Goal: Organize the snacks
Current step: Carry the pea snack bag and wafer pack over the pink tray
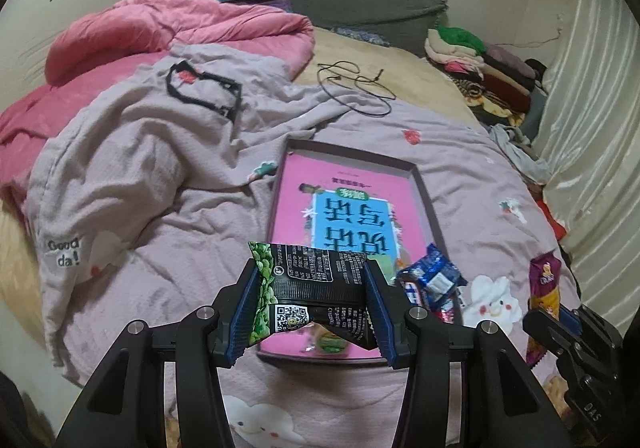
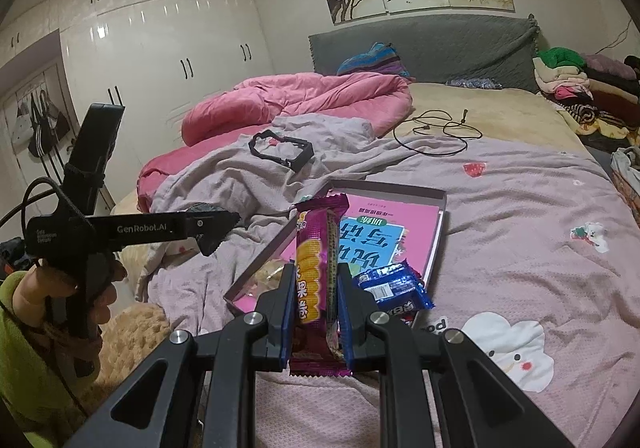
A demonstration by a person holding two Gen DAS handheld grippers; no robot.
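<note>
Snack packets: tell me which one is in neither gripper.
The blue packet, lying loose at the pink box edge. The black-and-green packet is clamped by the left gripper, the magenta one by the right gripper.

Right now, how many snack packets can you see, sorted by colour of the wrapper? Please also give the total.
Black and green packet, held in the left tongs: 1
Purple packet, held in the right tongs: 1
Blue packet, lying at the edge of the pink box: 1
Total: 3
</note>
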